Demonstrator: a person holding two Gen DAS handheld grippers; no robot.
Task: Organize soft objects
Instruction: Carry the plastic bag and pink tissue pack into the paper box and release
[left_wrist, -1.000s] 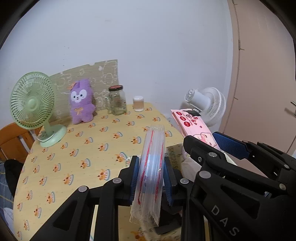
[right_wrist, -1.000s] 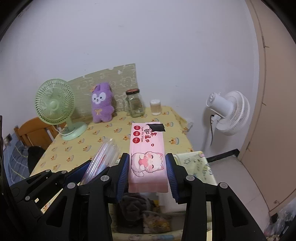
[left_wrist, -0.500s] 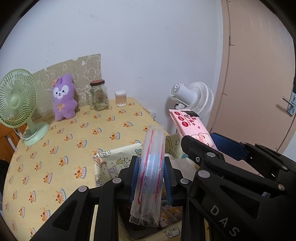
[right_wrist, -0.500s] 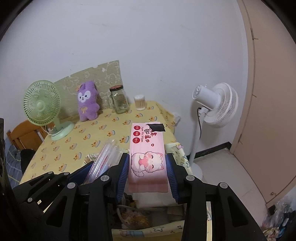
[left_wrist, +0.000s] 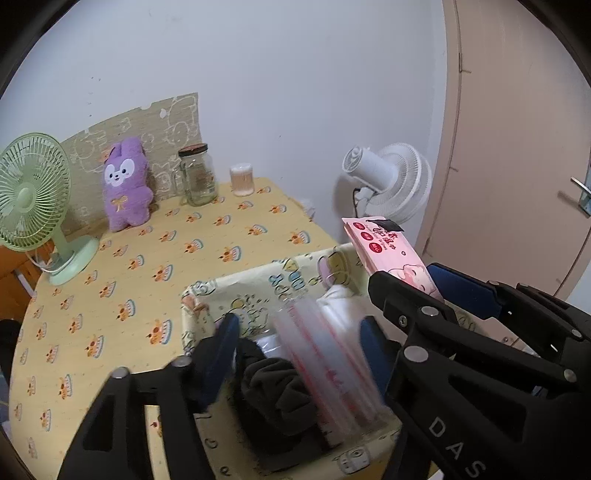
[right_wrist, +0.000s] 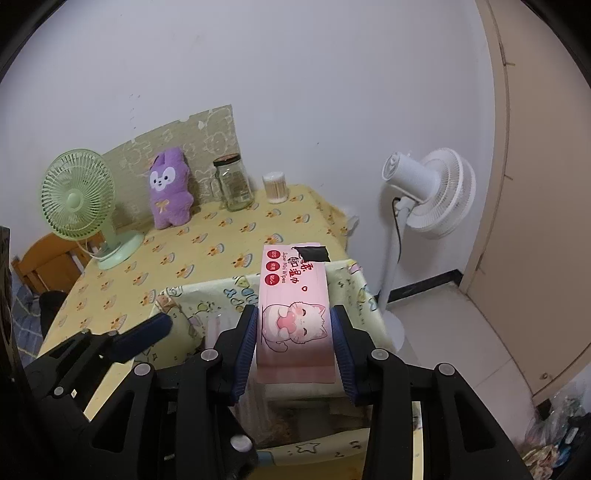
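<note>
Bag stack (left_wrist: 325, 369) blurs, slanting in the bin (left_wrist: 207, 291); left jaws gape. Right gripper (right_wrist: 294, 345) clamps wipes (right_wrist: 293, 306) at 12 o'clock.

Home room, lived-in. Surface (right_wrist: 221, 251) under a yellow cartoon-print cloth against a white wall. At 10 o'clock a green desk fan (right_wrist: 79, 199); at 11 a purple plush bunny (right_wrist: 170, 192); at 12 a glass jar (right_wrist: 233, 182) and a cotton swab tub (right_wrist: 275, 186). White standing fan (right_wrist: 430, 194) at 2 o'clock on tiled floor, beige door (left_wrist: 517, 147) beside it.
</note>
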